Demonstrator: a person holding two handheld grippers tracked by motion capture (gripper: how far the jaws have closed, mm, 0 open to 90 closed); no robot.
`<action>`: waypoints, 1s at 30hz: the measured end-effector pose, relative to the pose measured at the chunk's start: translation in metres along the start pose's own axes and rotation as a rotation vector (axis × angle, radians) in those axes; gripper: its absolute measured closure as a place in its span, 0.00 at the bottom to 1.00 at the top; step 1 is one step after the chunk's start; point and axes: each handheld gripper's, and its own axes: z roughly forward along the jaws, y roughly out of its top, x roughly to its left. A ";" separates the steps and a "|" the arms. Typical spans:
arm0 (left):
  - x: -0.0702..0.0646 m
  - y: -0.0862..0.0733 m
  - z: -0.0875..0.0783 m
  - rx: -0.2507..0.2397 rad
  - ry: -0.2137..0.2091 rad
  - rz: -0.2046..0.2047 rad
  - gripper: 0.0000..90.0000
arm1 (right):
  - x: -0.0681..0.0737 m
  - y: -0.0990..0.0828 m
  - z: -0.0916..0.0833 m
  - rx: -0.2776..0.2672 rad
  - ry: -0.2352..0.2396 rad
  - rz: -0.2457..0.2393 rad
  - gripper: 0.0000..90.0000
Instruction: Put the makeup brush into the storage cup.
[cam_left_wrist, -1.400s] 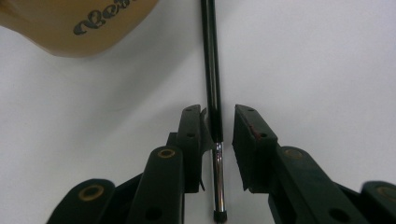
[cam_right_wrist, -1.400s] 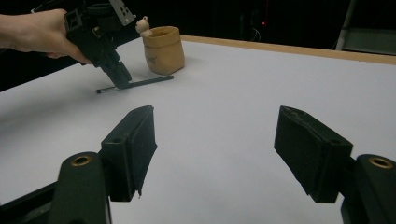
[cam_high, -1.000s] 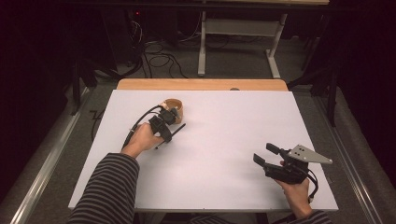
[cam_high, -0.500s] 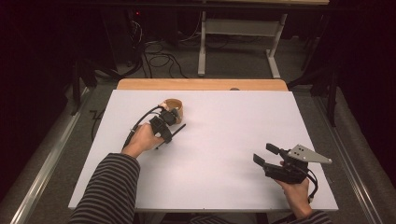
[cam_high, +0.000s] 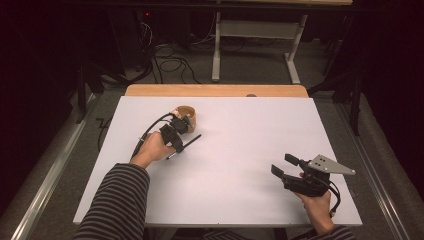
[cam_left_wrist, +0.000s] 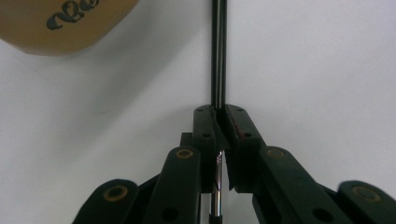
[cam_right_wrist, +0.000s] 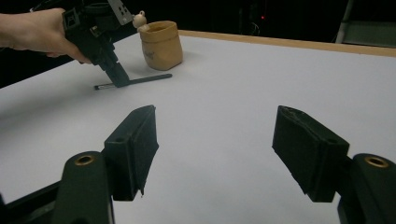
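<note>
The left tongs pinch a thin dark pen lying on the smooth white counter, beside a tan cup. The right tongs gape, holding nothing.

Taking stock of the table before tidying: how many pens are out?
1. The pen lies on the white table, pinched by the left gripper, beside the tan pot. More may sit hidden inside that pot.

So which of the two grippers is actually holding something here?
The left gripper, near the tan cup: its jaws are clamped on a thin black pen. The right gripper is open, with nothing between its jaws.
</note>
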 end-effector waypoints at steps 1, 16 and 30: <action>0.000 0.000 0.000 0.002 -0.001 0.000 0.92 | 0.000 0.000 0.000 0.000 0.000 0.001 0.36; -0.002 -0.002 -0.005 -0.026 -0.004 0.041 0.93 | 0.000 0.000 -0.001 -0.008 0.007 -0.007 0.38; -0.011 -0.005 -0.023 -0.079 -0.018 0.067 0.93 | 0.000 0.000 0.000 -0.003 0.012 -0.004 0.38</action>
